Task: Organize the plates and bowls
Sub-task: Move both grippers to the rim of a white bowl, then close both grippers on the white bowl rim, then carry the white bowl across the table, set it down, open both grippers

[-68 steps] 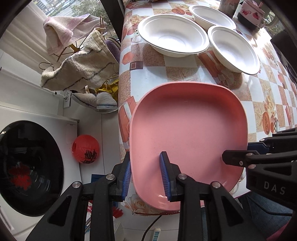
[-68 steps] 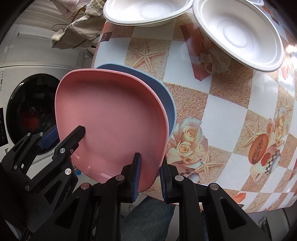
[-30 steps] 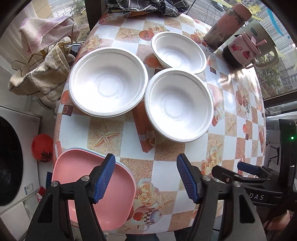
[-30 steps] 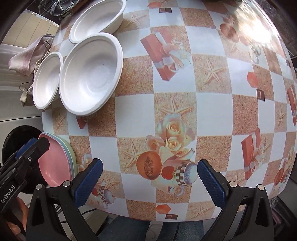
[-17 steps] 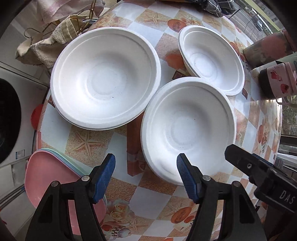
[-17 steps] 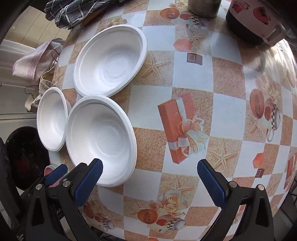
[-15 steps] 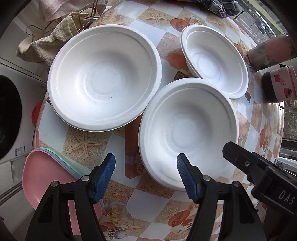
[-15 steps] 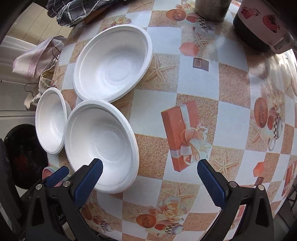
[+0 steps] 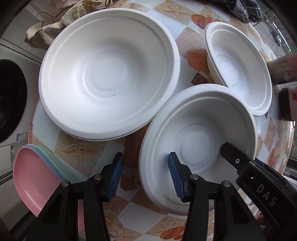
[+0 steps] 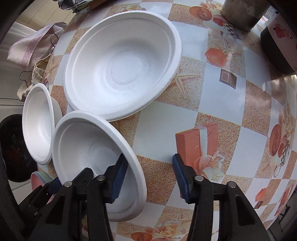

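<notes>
Three white bowls on the patterned table (image 9: pixel 189 37). Nearest bowl (image 9: pixel 200 137) at the table's near edge, straddled from both sides by the two grippers.

In the left wrist view, from left to right: washing machine (image 9: pixel 11 96) off the table's left edge; stack of plates, pink plate (image 9: pixel 35 178) on top with pale blue and green rims showing beneath, overhanging the near left corner; large bowl (image 9: pixel 109 72) at centre left, its rim touching the nearest bowl's; left gripper (image 9: pixel 144 174) with jaws spread, one blue pad outside the nearest bowl's left rim, the other inside the bowl, not yet pinching; smaller far bowl (image 9: pixel 239 66) upper right, apparently two nested; tip of the right gripper reaching into the nearest bowl from the right; dark mug (image 9: pixel 287 103) at the far right edge.

In the right wrist view, from left to right: towels (image 10: pixel 35 46) hanging beyond the table; large bowl at far left, seen edge-on; nearest bowl low left, with the far bowl above centre; right gripper (image 10: pixel 150 174) with jaws spread wide, left pad inside the nearest bowl's right wall, right pad over bare tablecloth, nothing clamped; metal canister (image 10: pixel 241 13) and mug at top right.
</notes>
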`<act>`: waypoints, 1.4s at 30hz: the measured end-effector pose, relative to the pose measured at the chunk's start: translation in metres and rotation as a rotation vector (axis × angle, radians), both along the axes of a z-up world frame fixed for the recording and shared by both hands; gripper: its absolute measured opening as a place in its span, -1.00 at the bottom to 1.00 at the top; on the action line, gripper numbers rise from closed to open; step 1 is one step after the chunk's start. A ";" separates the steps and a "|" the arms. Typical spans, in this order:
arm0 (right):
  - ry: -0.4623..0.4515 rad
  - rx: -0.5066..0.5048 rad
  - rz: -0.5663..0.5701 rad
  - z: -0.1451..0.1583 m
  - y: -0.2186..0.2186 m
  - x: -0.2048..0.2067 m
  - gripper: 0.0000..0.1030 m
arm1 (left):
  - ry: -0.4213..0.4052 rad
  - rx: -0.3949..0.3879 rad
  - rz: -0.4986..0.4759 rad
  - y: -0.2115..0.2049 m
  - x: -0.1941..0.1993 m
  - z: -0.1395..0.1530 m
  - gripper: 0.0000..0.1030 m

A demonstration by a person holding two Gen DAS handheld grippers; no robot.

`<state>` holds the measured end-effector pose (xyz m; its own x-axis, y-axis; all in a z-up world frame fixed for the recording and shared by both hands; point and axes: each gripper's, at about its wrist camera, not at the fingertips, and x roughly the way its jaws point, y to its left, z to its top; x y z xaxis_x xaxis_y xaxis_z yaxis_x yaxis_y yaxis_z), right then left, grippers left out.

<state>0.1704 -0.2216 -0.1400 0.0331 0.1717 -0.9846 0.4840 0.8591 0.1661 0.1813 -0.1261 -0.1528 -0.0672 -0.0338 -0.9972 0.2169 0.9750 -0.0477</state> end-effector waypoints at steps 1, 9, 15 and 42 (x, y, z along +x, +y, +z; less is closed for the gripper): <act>-0.006 -0.006 0.001 0.000 0.001 0.001 -0.20 | -0.005 -0.006 -0.005 -0.001 -0.001 0.000 -0.13; -0.022 0.044 0.019 -0.008 0.008 -0.004 -0.67 | -0.025 -0.004 -0.149 -0.026 -0.017 0.002 -0.44; 0.007 0.049 -0.035 -0.013 0.001 -0.052 -0.67 | -0.051 0.019 -0.383 -0.067 -0.077 0.002 -0.45; 0.108 0.107 -0.450 -0.057 0.032 -0.281 -0.56 | -0.005 0.013 -1.151 -0.144 -0.326 -0.014 -0.34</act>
<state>-0.1111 -0.1895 -0.1968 0.0263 0.2646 -0.9640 0.8238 0.5405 0.1708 -0.1443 -0.2703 -0.1672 -0.0475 0.0558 -0.9973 0.9792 0.1998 -0.0354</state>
